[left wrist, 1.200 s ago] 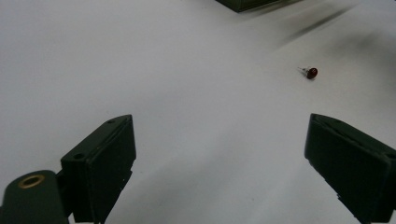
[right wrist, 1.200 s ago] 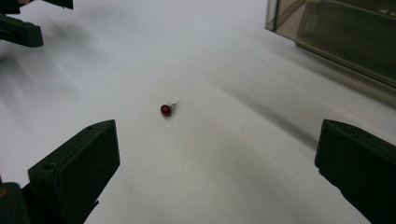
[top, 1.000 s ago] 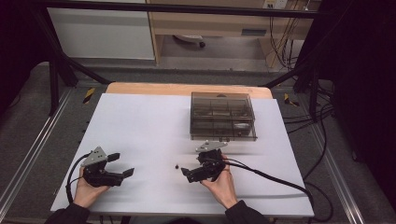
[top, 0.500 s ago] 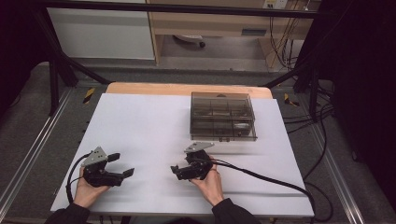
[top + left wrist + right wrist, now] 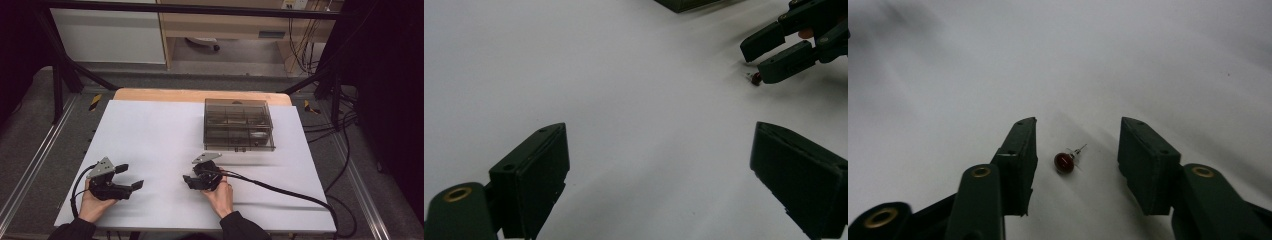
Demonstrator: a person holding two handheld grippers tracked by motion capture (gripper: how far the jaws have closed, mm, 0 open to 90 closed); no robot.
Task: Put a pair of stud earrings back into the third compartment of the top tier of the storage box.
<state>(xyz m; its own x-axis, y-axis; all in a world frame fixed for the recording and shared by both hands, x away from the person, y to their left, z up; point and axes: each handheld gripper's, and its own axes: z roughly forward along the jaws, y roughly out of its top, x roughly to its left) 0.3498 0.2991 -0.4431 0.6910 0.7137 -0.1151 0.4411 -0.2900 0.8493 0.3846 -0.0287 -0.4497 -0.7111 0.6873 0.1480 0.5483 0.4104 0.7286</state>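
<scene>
A small red LED with thin wire legs lies on the white table between the jaws of my right gripper, which stands open around it without touching. In the left gripper view the LED is a tiny red spot at the tip of the right gripper. The high view has the right gripper low at the table's front middle, held by a hand. My left gripper rests open at the front left with nothing between its jaws.
A smoky transparent compartment box with its lid down sits at the back right of the white table. A black cable runs from the right gripper toward the front right edge. A wooden strip borders the far edge.
The right gripper has moved left and toward the front, coming down over the small red LED. The left gripper has stayed in place.
</scene>
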